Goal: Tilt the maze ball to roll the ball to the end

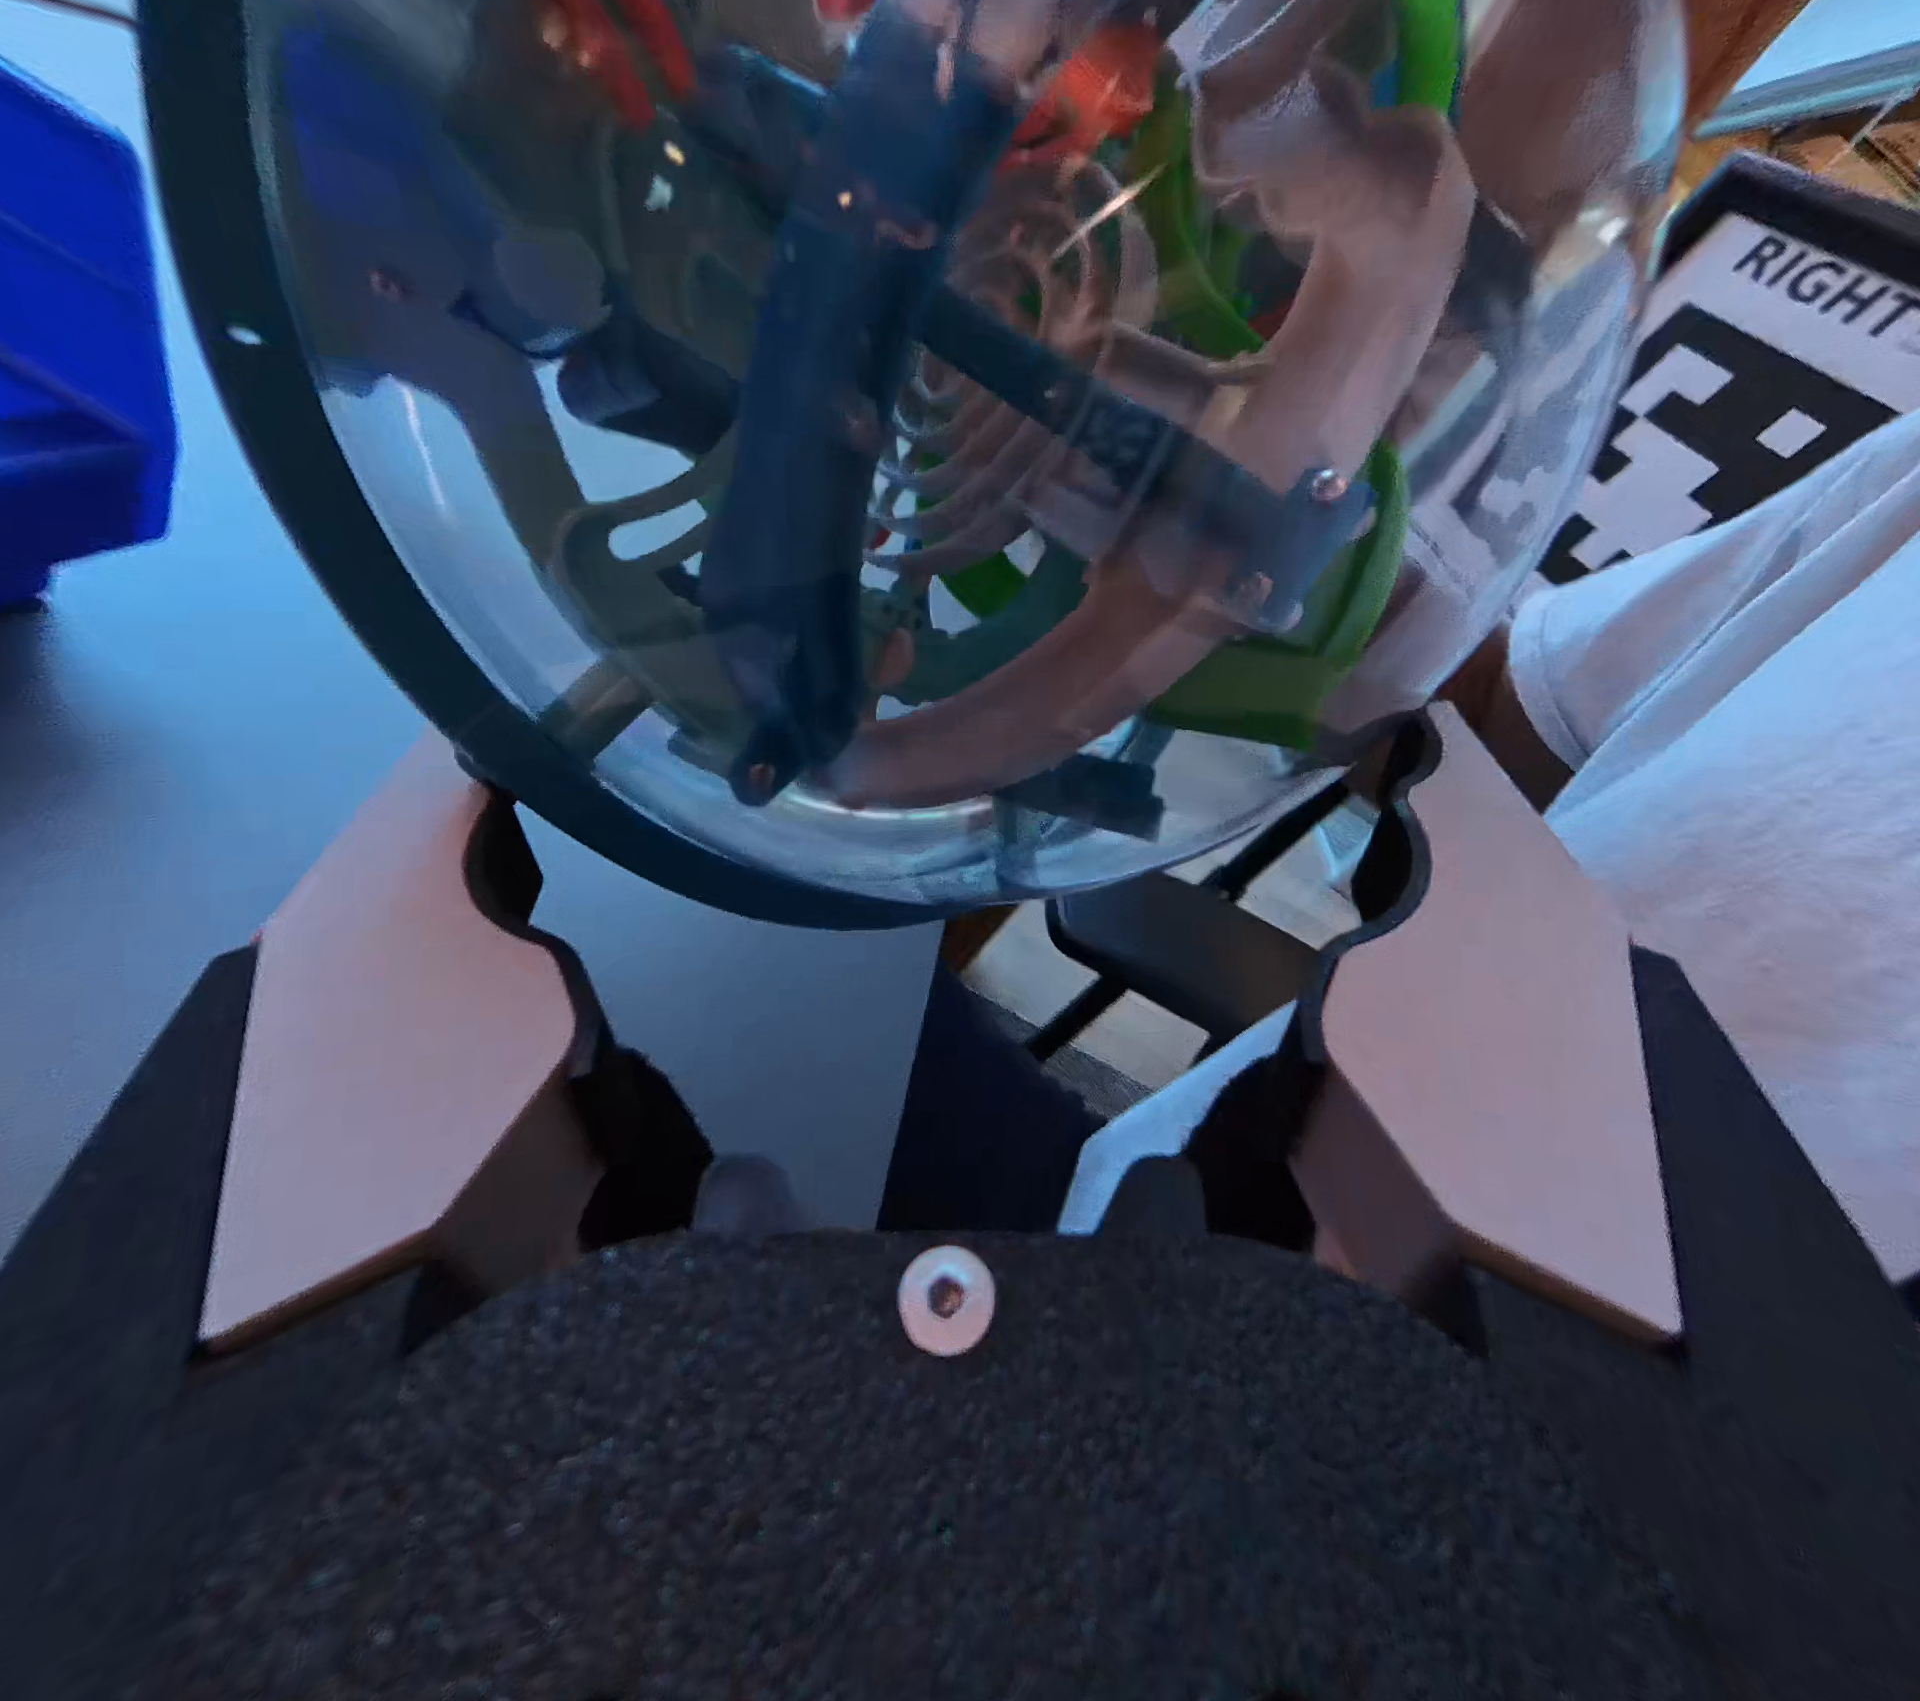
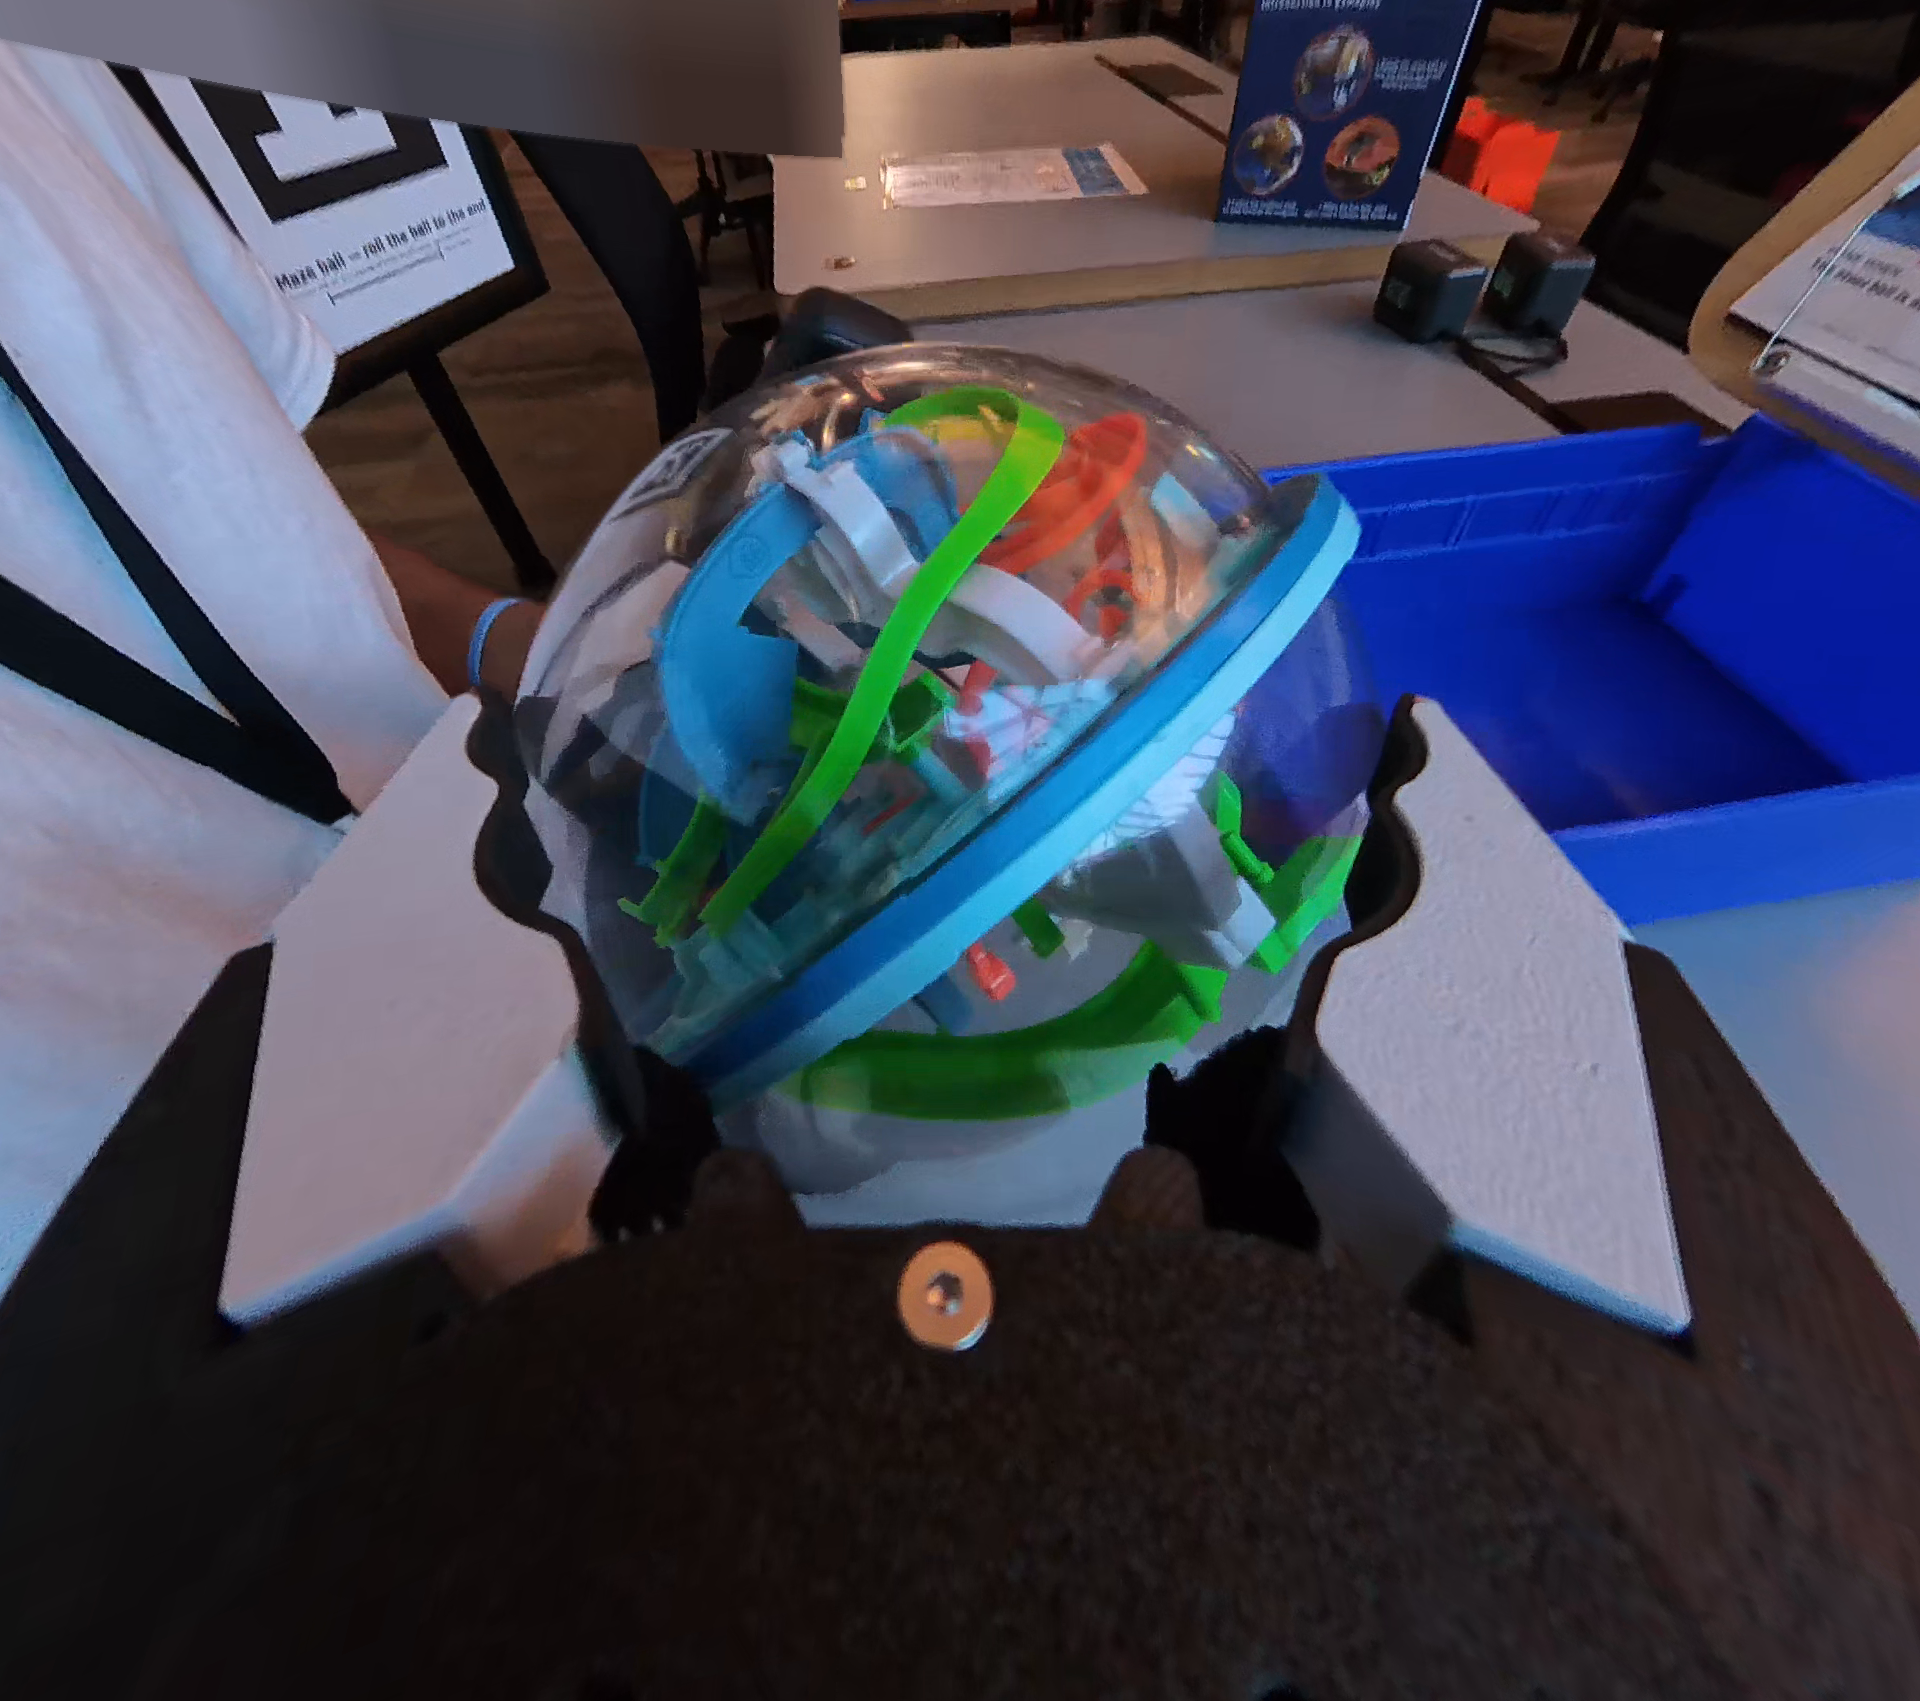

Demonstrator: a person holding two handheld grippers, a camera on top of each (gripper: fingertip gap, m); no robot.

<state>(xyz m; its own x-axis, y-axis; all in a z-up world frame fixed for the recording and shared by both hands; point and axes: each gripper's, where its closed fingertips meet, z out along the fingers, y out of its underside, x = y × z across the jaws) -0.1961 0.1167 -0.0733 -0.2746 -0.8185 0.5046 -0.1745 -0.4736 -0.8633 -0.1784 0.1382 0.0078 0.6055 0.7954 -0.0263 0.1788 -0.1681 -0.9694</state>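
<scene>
The maze ball (image 2: 935, 768) is a clear sphere with a blue equator ring and green, orange, white and blue tracks inside. It is held tilted, the ring running from lower left to upper right. My right gripper (image 2: 945, 768) is shut on it, jaws wide, with the fingertips (image 2: 499, 778) on both sides of the sphere. In the left wrist view the maze ball (image 1: 935, 352) fills the upper frame and looks blurred. My left gripper (image 1: 945, 794) presses both fingertips (image 1: 488, 830) against its lower curve. I cannot pick out the small ball inside.
A blue bin (image 2: 1662, 664) stands right of the ball on the grey table (image 2: 1247, 384); it also shows in the left wrist view (image 1: 73, 352). A blue product box (image 2: 1340, 103) and two small black cubes (image 2: 1475, 290) sit farther back. A person's white sleeve (image 2: 156, 508) and a sign board (image 2: 364, 217) are at left.
</scene>
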